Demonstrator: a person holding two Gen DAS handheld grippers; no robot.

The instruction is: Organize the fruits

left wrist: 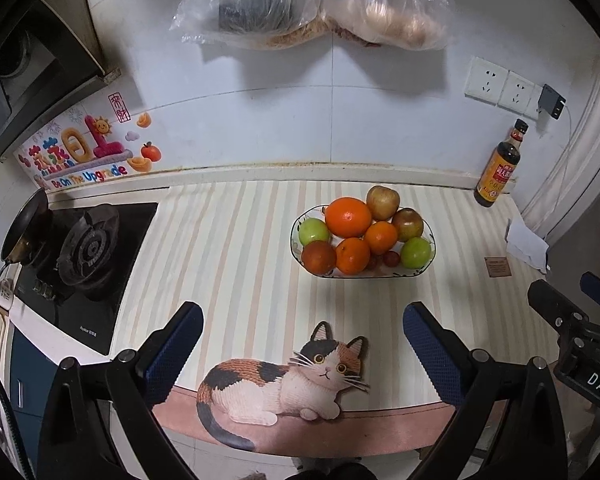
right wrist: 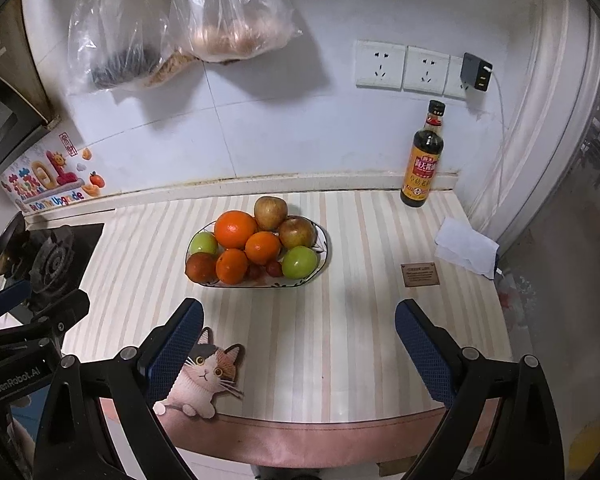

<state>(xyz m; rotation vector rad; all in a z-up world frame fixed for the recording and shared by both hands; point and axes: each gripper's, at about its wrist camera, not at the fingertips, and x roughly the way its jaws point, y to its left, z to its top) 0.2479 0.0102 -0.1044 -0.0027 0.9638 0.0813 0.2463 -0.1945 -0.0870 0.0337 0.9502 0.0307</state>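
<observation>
A white patterned bowl [left wrist: 430,264] [right wrist: 324,240] stands on the striped counter mat, heaped with fruit: oranges [left wrist: 348,217] [right wrist: 235,229], green apples [left wrist: 415,252] [right wrist: 299,262], reddish-brown apples [left wrist: 382,202] [right wrist: 271,212], a dark red fruit [left wrist: 318,257] [right wrist: 201,267] and small red cherry tomatoes [left wrist: 391,258] [right wrist: 274,268]. My left gripper [left wrist: 302,316] hovers over the mat's near part, open and empty, short of the bowl. My right gripper [right wrist: 299,314] is likewise open and empty, just in front of the bowl. Each gripper's body shows at the edge of the other's view.
A gas stove [left wrist: 88,248] [right wrist: 50,262] with a pan [left wrist: 24,228] lies to the left. A soy sauce bottle [left wrist: 500,166] [right wrist: 424,160] stands at the back right by folded white paper [left wrist: 526,244] [right wrist: 466,246]. Plastic bags [left wrist: 260,4] [right wrist: 228,12] hang on the wall. A cat picture [left wrist: 284,380] [right wrist: 204,376] marks the mat's front edge.
</observation>
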